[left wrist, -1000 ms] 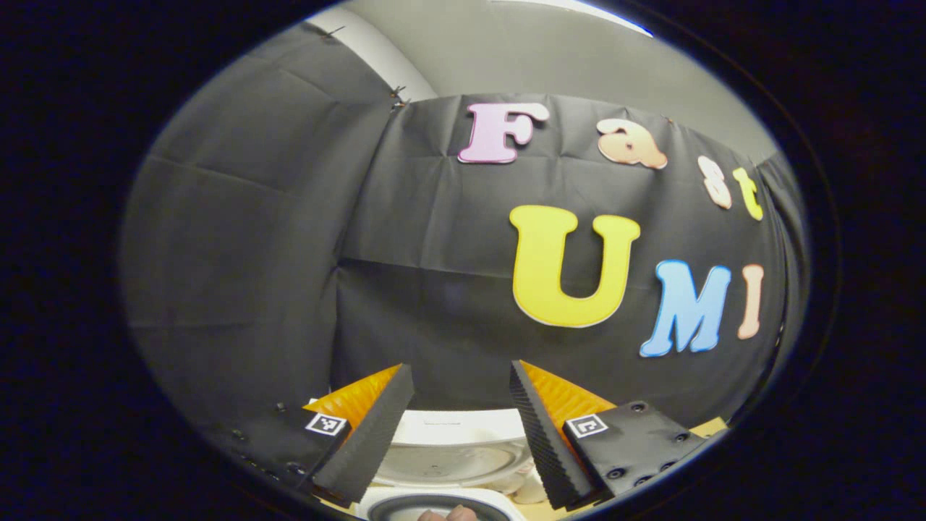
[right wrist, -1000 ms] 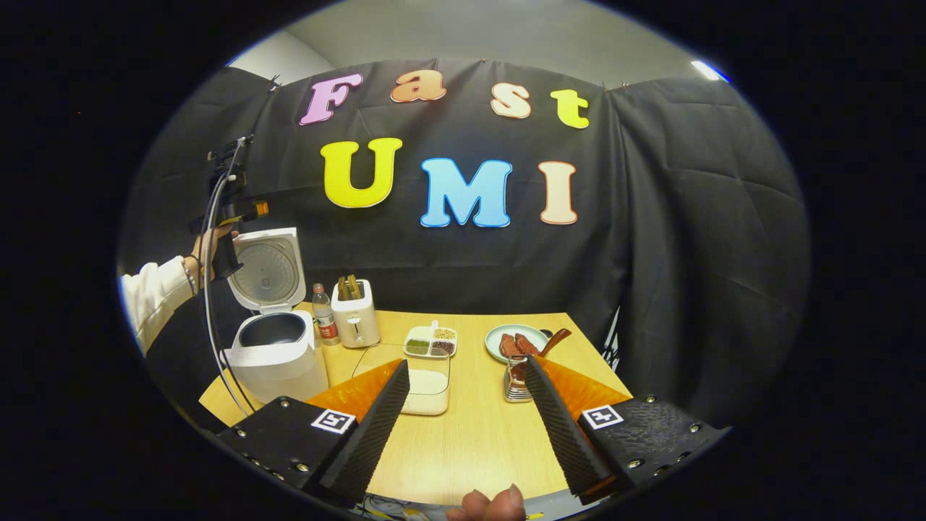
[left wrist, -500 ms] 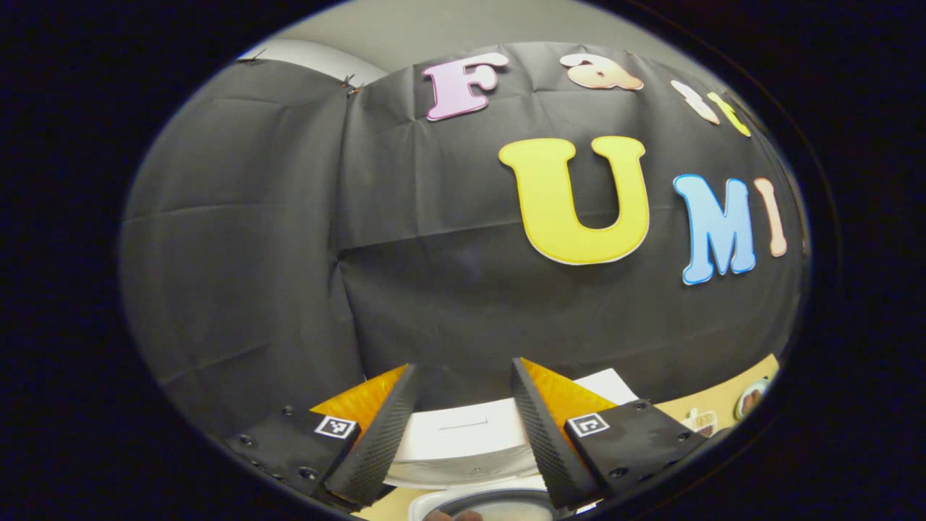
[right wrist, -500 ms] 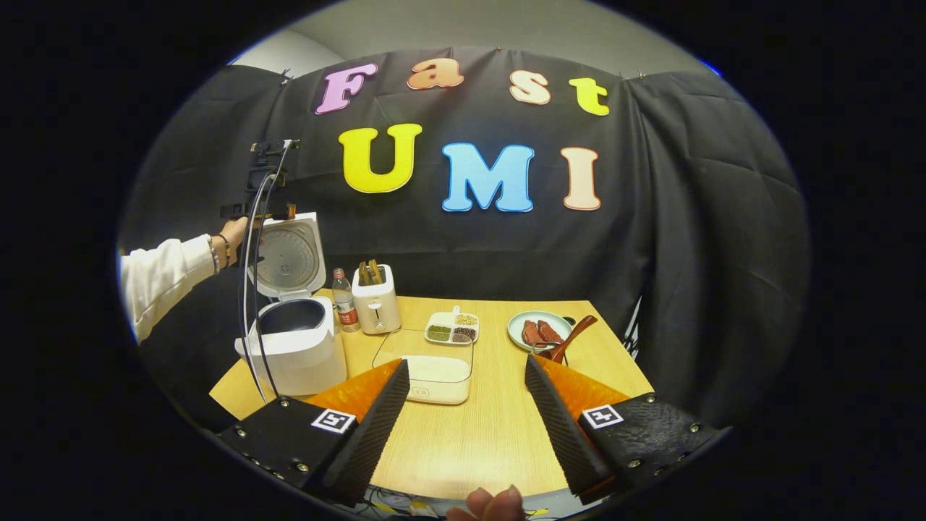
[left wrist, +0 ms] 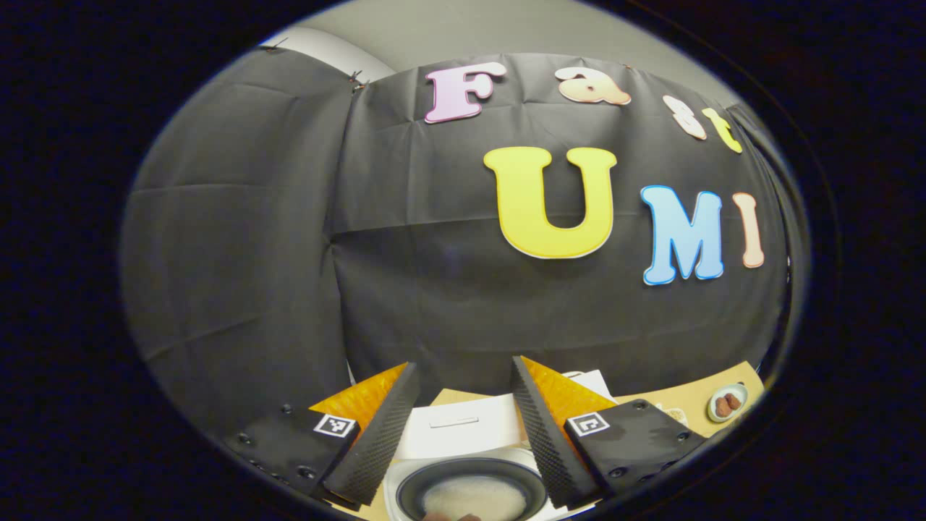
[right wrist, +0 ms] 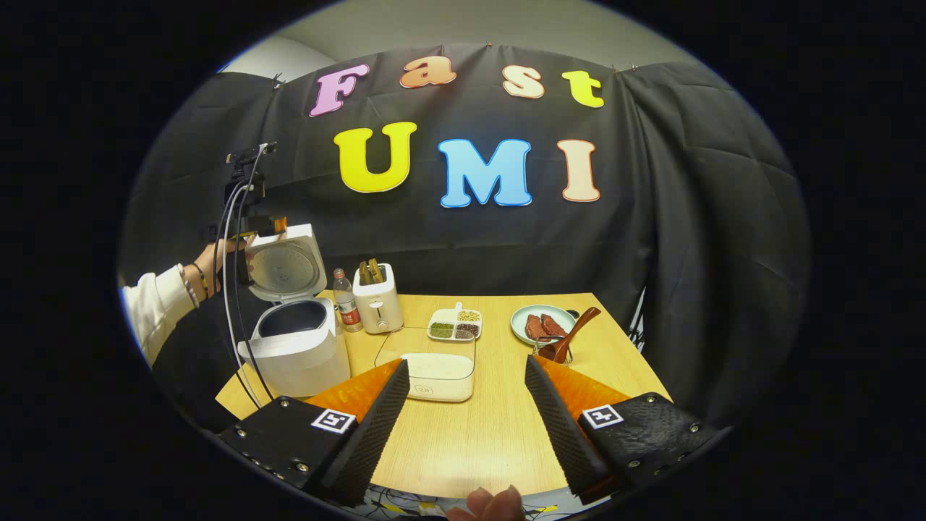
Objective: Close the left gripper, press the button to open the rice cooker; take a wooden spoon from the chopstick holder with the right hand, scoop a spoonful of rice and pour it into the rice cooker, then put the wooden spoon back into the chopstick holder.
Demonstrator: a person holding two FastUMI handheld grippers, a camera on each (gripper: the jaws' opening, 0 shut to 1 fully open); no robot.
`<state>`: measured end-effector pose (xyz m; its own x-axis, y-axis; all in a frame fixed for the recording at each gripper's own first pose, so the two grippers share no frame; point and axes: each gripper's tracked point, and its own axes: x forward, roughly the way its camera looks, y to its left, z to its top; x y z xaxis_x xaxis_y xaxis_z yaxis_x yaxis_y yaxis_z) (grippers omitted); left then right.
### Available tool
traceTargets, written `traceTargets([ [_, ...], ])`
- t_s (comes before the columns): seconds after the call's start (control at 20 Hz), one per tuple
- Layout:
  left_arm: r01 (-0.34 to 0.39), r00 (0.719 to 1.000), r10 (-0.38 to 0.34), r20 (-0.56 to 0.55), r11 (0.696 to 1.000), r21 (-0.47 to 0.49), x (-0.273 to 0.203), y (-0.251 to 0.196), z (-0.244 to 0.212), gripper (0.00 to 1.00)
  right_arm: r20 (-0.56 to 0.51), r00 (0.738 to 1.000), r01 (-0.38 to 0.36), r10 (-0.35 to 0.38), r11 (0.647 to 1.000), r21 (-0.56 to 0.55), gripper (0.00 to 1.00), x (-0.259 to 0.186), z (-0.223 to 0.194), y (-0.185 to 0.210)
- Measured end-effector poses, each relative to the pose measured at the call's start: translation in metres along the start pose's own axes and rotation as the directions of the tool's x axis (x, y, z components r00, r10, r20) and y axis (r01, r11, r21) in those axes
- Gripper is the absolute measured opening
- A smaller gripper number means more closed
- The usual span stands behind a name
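The white rice cooker [right wrist: 296, 351] stands open at the table's left, lid [right wrist: 286, 264] raised. A hand holds my left gripper [right wrist: 249, 226] beside the lid's top edge. In the left gripper view, my left gripper [left wrist: 461, 364] is open above the dark inner pot [left wrist: 470, 496], which has a pale patch at its bottom, with the lid [left wrist: 463, 427] behind. The wooden spoon [right wrist: 573, 334] leans in the wire chopstick holder [right wrist: 553, 354] at the right. A clear box of rice [right wrist: 438, 365] sits mid-table. My right gripper [right wrist: 466, 362] is open over the near table edge, with nothing in it.
Behind the rice box stand a small bottle [right wrist: 345, 300], a white toaster [right wrist: 380, 297], a divided dish of grains [right wrist: 454, 325] and a plate of meat [right wrist: 542, 323]. The wooden table [right wrist: 477, 441] has bare room in front. A cable [right wrist: 231, 311] hangs from the left gripper.
The left gripper has tilted down and come lower by the lid, so more of the inner pot shows. The right gripper has shifted only slightly. Both stay open.
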<state>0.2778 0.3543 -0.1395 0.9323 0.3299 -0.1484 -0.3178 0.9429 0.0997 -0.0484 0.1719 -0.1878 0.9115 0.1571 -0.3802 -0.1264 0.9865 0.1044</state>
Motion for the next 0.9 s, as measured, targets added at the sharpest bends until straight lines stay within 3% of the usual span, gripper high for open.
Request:
traceTargets([
  [0.2,0.007,1.0,-0.007,-0.029,1.0,0.008,-0.046,-0.02,-0.042,0.89,-0.011,1.0,-0.013,0.013,1.0,-0.008,0.98,0.001,-0.006,0.005],
  [0.4,-0.005,0.989,0.004,-0.15,1.0,-0.007,-0.07,-0.025,-0.122,0.92,-0.03,0.999,-0.024,0.024,1.0,-0.004,0.98,0.0,-0.014,0.008],
  [0.5,-0.022,0.974,0.02,-0.226,1.0,-0.002,-0.079,-0.023,-0.165,0.92,-0.038,0.999,-0.025,0.025,1.0,-0.002,0.98,-0.001,-0.016,0.008],
  [0.6,-0.032,0.943,0.001,-0.333,0.996,-0.086,-0.088,-0.031,-0.212,0.94,-0.05,0.998,-0.026,0.026,1.0,0.001,0.98,0.0,-0.022,0.008],
  [0.75,-0.044,0.945,0.035,-0.325,0.999,-0.02,-0.081,-0.032,-0.23,0.96,-0.059,0.998,-0.029,0.03,0.999,0.013,0.98,-0.002,-0.026,0.01],
  [0.8,-0.044,0.957,0.037,-0.288,0.999,-0.019,-0.076,-0.035,-0.222,0.96,-0.056,0.998,-0.028,0.029,1.0,0.013,0.98,-0.002,-0.024,0.01],
  [0.9,-0.046,0.955,0.036,-0.294,0.999,-0.028,-0.083,-0.036,-0.223,0.96,-0.05,0.998,-0.027,0.028,0.999,0.019,0.98,-0.003,-0.023,0.01],
])
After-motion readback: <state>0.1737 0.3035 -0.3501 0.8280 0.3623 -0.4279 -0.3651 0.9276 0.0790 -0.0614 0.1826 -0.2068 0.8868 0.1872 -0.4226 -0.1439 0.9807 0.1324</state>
